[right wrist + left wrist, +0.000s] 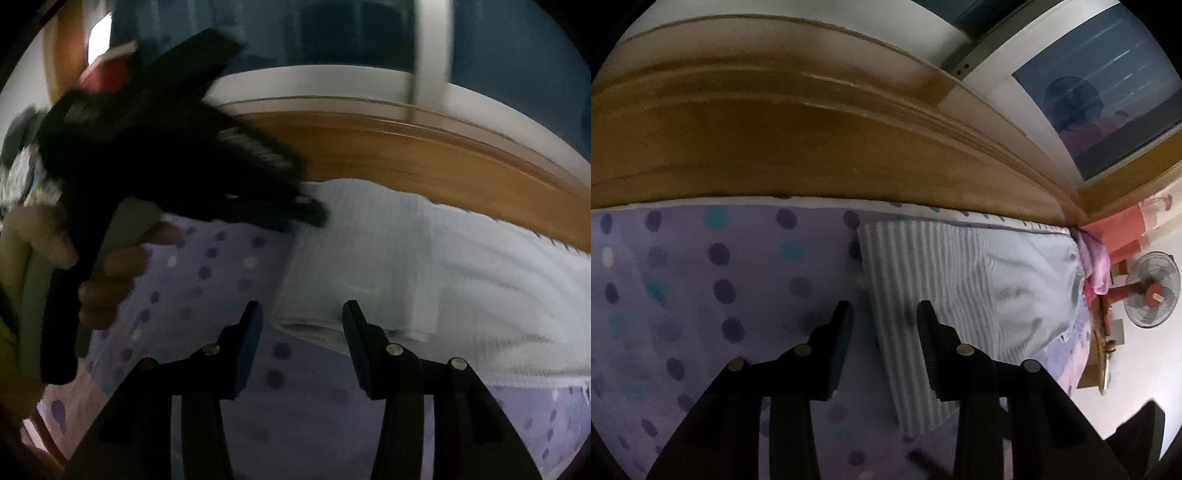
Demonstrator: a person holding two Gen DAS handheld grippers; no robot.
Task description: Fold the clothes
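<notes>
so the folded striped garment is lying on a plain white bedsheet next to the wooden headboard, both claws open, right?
Not quite: the bedsheet is lilac with dark and teal polka dots, not plain white, as the left wrist view shows. The rest holds: the folded striped garment lies by the wooden headboard, with the left claw and right claw open.

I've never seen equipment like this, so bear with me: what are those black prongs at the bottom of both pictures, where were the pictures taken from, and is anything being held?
There is no robot. A person holds a two-finger gripper in each hand, each with a camera looking along its fingers. One picture comes from the left gripper, the other from the right gripper; the right view also shows the left tool in the person's hand. Below lies a polka-dot bedsheet with a folded striped garment on it, beside a wooden headboard. Both grippers are open and hold nothing; the cloth lies beneath them.
</notes>
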